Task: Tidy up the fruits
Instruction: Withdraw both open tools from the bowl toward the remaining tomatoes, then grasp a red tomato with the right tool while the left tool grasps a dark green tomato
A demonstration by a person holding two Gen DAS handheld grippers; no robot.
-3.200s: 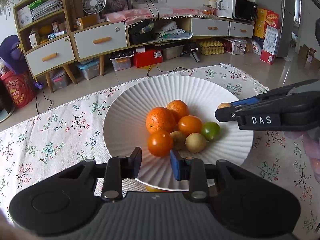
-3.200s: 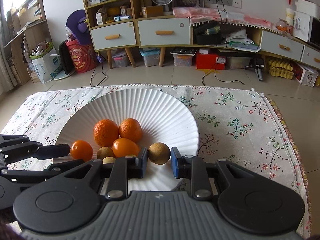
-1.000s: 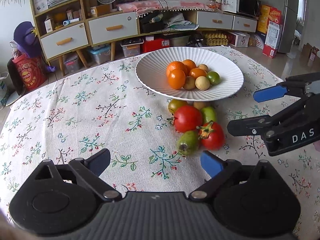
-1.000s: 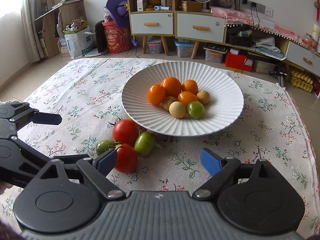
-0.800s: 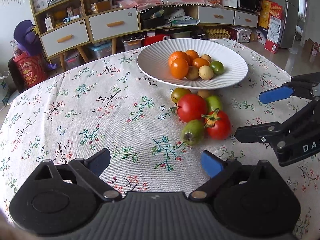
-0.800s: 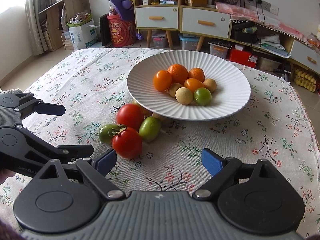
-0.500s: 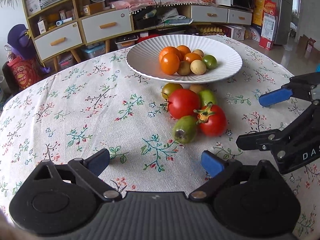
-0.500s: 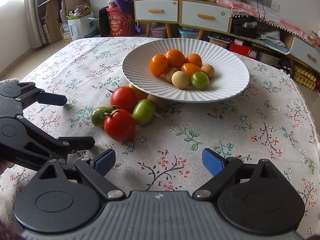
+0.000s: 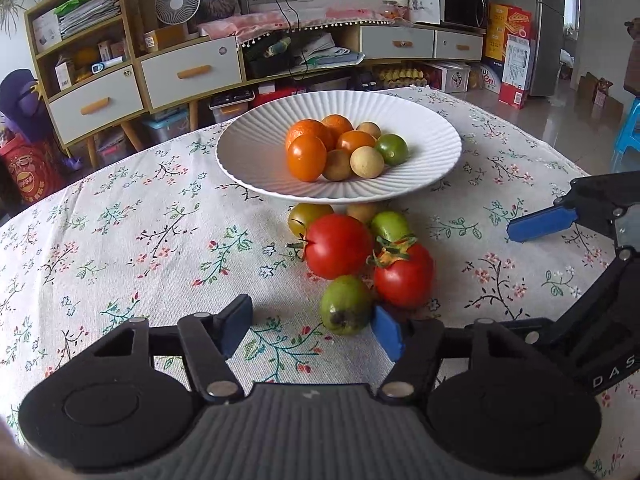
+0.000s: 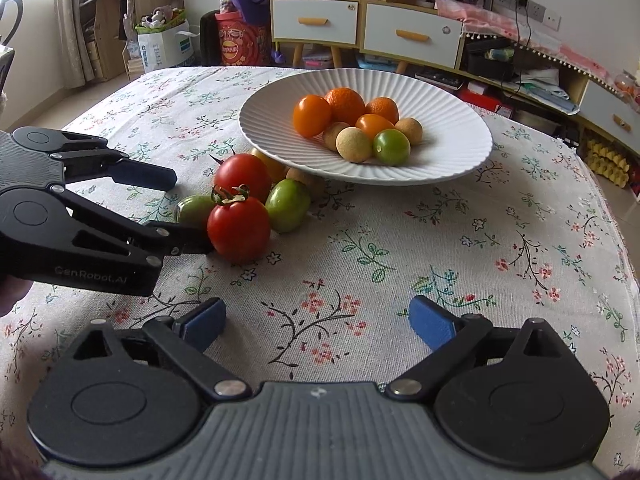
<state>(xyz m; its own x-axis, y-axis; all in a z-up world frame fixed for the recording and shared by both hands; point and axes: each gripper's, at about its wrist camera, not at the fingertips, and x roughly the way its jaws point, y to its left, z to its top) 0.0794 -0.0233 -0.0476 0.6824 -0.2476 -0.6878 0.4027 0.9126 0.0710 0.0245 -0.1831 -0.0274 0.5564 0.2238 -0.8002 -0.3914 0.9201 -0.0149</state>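
Just beside the white plate [image 9: 240, 168], red and green tomatoes [image 9: 340, 246], clustered.

One plate [image 9: 436, 148] holds seven fruits; two red tomatoes [image 9: 338, 246], four others outside.

white plate [image 9: 432, 148]: orange, tan, green fruits heaped | tablecloth beside plate: two red tomatoes [image 9: 338, 246], green ones clustered
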